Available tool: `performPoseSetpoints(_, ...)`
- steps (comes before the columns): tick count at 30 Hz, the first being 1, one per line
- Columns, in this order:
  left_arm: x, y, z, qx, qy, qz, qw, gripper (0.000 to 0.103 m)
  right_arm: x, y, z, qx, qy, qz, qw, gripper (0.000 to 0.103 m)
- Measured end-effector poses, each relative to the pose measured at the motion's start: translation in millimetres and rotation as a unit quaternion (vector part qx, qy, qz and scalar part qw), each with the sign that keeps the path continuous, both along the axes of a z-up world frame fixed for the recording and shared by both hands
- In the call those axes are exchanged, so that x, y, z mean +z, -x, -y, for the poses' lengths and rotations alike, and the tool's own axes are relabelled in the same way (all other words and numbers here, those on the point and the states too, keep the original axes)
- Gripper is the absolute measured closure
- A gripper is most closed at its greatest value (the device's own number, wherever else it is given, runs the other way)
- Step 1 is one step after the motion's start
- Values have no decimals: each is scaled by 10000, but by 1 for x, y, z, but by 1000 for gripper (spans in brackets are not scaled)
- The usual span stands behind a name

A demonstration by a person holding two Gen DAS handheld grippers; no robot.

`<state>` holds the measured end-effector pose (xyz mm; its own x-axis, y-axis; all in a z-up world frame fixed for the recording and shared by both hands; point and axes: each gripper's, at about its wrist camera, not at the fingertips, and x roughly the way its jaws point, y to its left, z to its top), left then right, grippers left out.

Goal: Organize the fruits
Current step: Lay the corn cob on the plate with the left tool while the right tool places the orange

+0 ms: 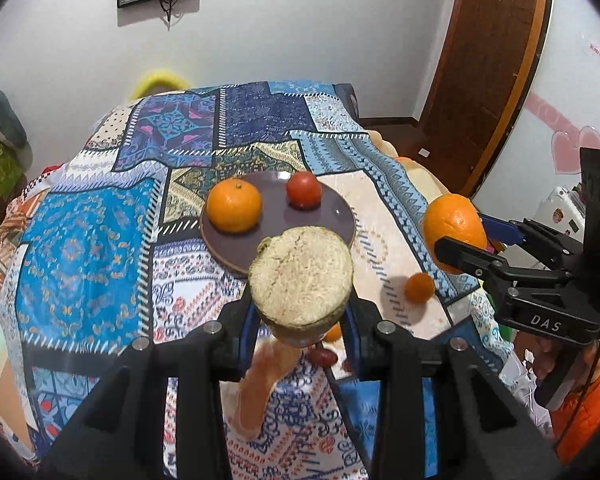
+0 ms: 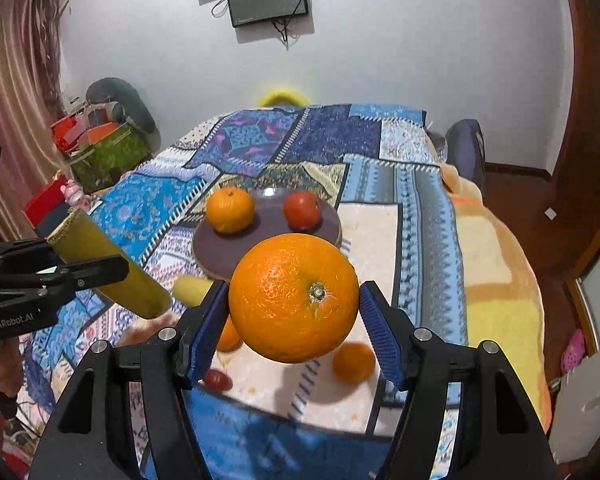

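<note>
My left gripper (image 1: 300, 314) is shut on a yellow-green stalk piece (image 1: 302, 276), its pale fibrous cut end facing the camera. It is held above the table, just in front of the dark round plate (image 1: 236, 250). The right wrist view shows the stalk piece (image 2: 112, 276) as a long cylinder. My right gripper (image 2: 294, 312) is shut on a large orange (image 2: 294, 298) in the air, its blue pads (image 2: 380, 344) against the sides. A mandarin (image 1: 234, 205) and a red tomato (image 1: 304, 190) lie on the plate.
Loose on the patchwork cloth (image 1: 88, 240) lie a small orange (image 1: 419, 287), a second small orange (image 2: 228, 336), a red date (image 2: 217, 379) and a yellow fruit (image 2: 190, 289). The table drops off on the right toward a wooden door (image 1: 488, 60). Boxes (image 2: 108, 152) stand at the left.
</note>
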<state>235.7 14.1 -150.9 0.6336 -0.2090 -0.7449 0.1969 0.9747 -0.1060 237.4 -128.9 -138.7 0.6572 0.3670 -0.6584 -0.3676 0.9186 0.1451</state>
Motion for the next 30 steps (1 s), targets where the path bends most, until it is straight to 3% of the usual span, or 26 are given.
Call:
performPoseSetpoints(14,-5,-51,11,-142,10,42,9999,67,-1,-45,-12,49,53,147,9999,40)
performPoseSetpoints(30,-52,-109,15,-239,204,-593,9977,67,-23,-85,-27,161,201,62,9996,40)
